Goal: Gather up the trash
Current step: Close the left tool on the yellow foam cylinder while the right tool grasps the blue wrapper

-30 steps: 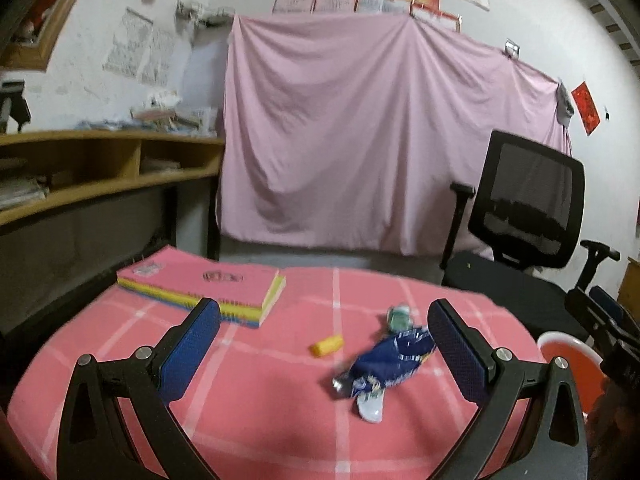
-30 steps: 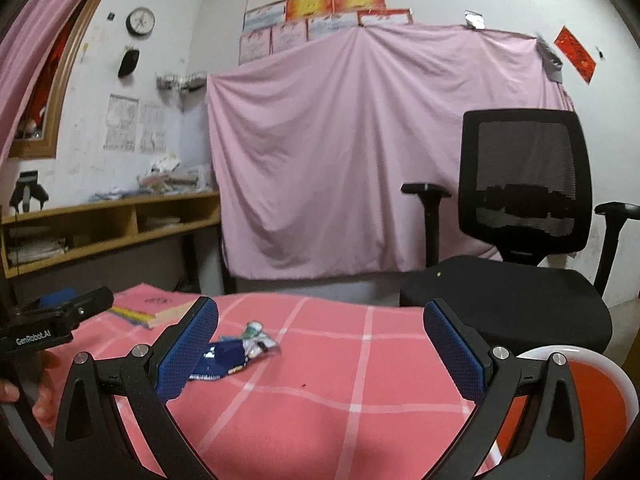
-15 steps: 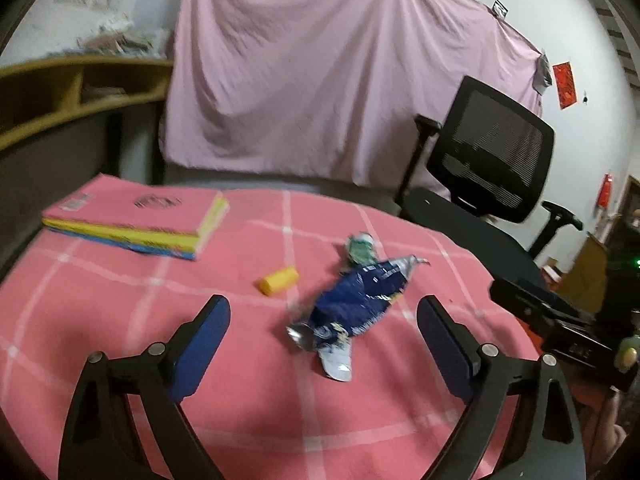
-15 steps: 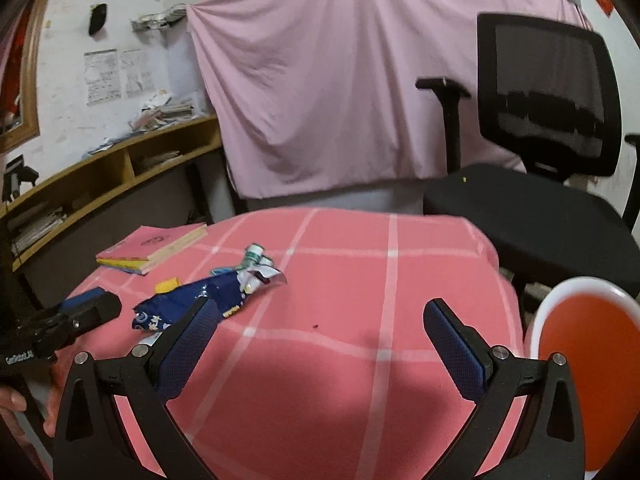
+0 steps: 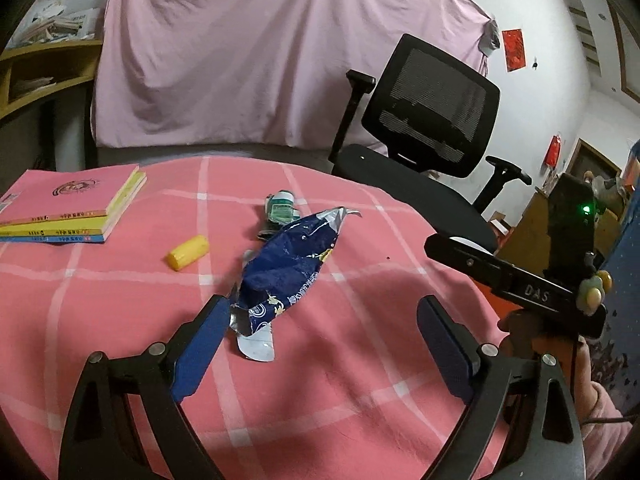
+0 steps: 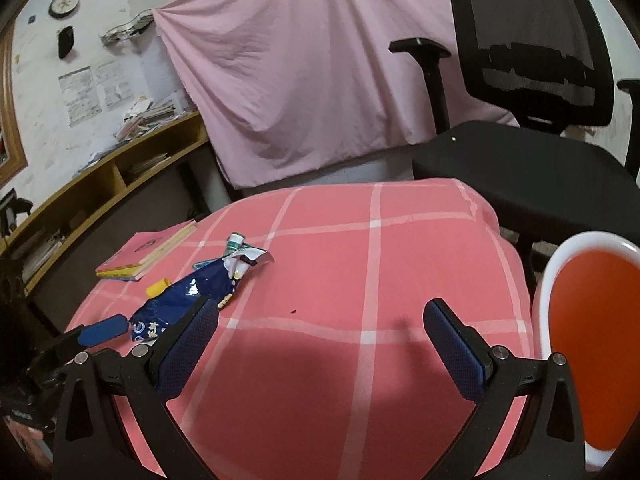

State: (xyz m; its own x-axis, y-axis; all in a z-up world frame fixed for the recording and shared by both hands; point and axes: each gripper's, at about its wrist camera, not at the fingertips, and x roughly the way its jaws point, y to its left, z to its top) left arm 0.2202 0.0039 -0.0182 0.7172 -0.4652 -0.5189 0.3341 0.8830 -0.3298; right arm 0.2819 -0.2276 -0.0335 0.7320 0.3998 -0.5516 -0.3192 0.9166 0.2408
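Pink checked cloth covers the table across the lower half of both views. On it, near the middle of the left wrist view, lies a crumpled dark blue foil snack wrapper with its silver inner face showing at both ends; in the right wrist view the same wrapper sits at centre left. Touching its far end is a small crushed green and white packet, and just to the left of the wrapper lies a short yellow plastic cylinder. A stack of thin books with a pink cover rests at the left edge of the cloth, well apart from the trash.

Your left gripper is released, its blue-padded jaws spread wide; the near tip of the wrapper lies just beside the left pad, and whether it touches cannot be told. Nothing is grasped. Your right gripper likewise stands wide apart over bare cloth and holds nothing; its left pad overlaps the wrapper in the picture only.

At the right edge of the right wrist view stands a round bin with a white rim and orange inside, below the table edge; the part of its inside that shows holds no trash. A black mesh-backed office chair stands behind the table, in front of a pink sheet draped on the wall.
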